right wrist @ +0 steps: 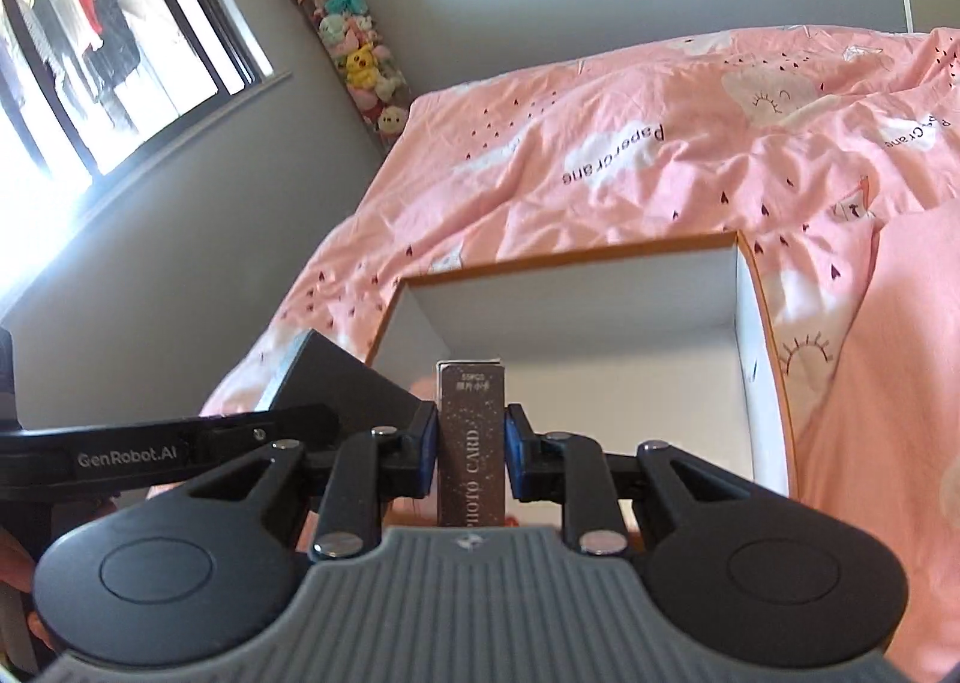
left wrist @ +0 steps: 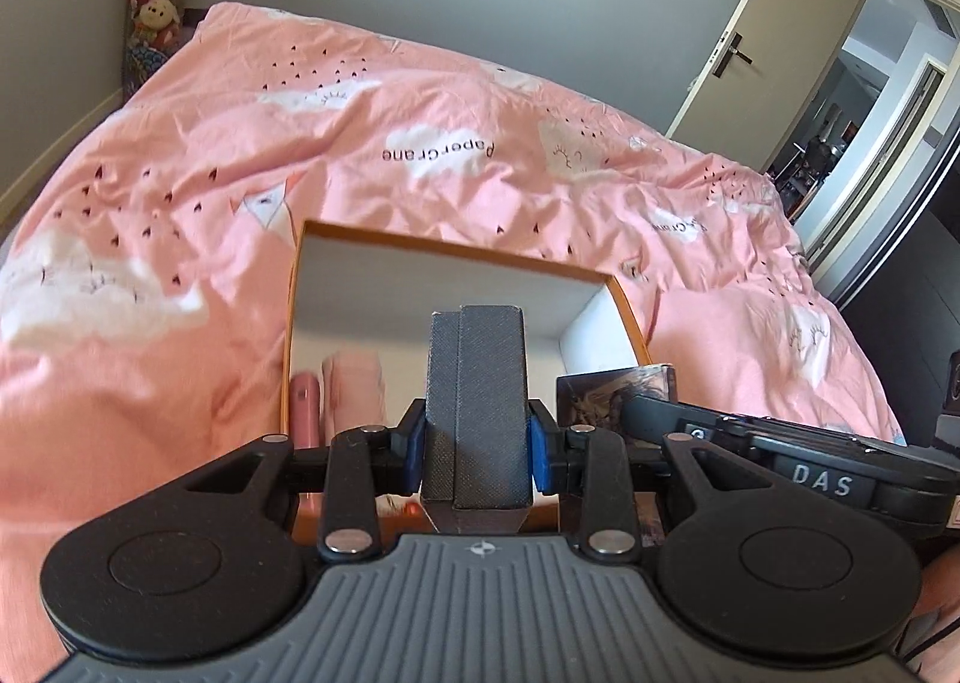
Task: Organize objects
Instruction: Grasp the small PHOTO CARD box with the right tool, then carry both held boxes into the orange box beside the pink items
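- Left gripper (left wrist: 477, 443): fingers clamp a dark grey case (left wrist: 477, 383), held above the orange-rimmed box (left wrist: 420, 245) on the bed (left wrist: 180, 203).
- Right gripper (right wrist: 470, 452): fingers pinch a photo card pack (right wrist: 470, 431), box rim (right wrist: 570, 257) at twelve o'clock.
- Step, as I judge it: carrying both; next, lowering them inside.

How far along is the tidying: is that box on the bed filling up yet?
Partly. Pink items already lie inside the orange-edged box. In hand: the left claw grips a dark grey case, and the right claw grips a photo card box, both above the open box. Left: putting both in.
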The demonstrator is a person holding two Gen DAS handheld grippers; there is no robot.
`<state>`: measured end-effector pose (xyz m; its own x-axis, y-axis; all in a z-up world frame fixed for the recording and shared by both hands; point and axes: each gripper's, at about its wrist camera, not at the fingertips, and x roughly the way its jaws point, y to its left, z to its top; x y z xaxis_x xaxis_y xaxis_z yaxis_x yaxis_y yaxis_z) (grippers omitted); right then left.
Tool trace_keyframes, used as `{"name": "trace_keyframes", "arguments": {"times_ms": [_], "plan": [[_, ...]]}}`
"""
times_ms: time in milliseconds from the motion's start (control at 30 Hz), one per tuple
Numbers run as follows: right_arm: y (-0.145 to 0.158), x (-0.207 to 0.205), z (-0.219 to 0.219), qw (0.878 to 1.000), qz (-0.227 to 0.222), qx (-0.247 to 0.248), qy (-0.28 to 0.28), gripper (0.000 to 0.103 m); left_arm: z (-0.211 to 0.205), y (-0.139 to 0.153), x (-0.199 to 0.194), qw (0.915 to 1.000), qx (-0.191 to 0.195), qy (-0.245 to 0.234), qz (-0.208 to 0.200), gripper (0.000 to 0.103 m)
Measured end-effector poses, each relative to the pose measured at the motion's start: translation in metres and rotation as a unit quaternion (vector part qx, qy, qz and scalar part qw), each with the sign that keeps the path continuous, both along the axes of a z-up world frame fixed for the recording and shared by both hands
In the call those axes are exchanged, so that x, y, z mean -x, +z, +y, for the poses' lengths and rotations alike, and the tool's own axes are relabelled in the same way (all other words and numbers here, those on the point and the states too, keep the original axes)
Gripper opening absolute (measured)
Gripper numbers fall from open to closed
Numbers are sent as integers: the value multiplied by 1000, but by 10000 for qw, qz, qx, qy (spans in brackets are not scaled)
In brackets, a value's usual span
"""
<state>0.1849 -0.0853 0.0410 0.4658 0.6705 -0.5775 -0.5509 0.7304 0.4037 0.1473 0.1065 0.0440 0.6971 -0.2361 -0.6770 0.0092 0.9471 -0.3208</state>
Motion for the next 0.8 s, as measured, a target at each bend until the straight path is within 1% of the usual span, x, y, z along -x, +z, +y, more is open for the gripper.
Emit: {"name": "trace_keyframes", "arguments": {"times_ms": [67, 133, 200, 300, 333, 433, 500, 633, 800], "plan": [[2, -14, 2, 9999, -23, -28, -155, 24, 0, -4, -17, 10000, 54, 22, 73, 37], [-3, -26, 6, 9995, -32, 20, -308, 24, -2, -16, -34, 9998, 44, 67, 206, 37], [-14, -39, 10, 9991, 39, 78, -404, 24, -7, -31, -47, 9993, -52, 116, 347, 37], [-37, -56, 16, 9981, 310, 195, -495, 24, -14, -57, -59, 9978, -117, 177, 621, 37], [-47, -59, 16, 9975, 423, 233, -519, 24, -18, -64, -61, 9974, -177, 193, 672, 37], [-72, -67, 17, 9949, 769, 265, -588, 24, -29, -79, -59, 9959, -522, 251, 699, 37], [-84, -73, 17, 9929, 979, 263, -626, 24, -34, -88, -59, 9946, -626, 244, 790, 37], [-100, -77, 20, 9899, 1219, 325, -653, 24, -40, -100, -59, 9922, -825, 197, 916, 37], [-116, -84, 28, 9854, 1564, 329, -581, 24, -50, -110, -60, 9871, -1279, 80, 956, 37]]}}
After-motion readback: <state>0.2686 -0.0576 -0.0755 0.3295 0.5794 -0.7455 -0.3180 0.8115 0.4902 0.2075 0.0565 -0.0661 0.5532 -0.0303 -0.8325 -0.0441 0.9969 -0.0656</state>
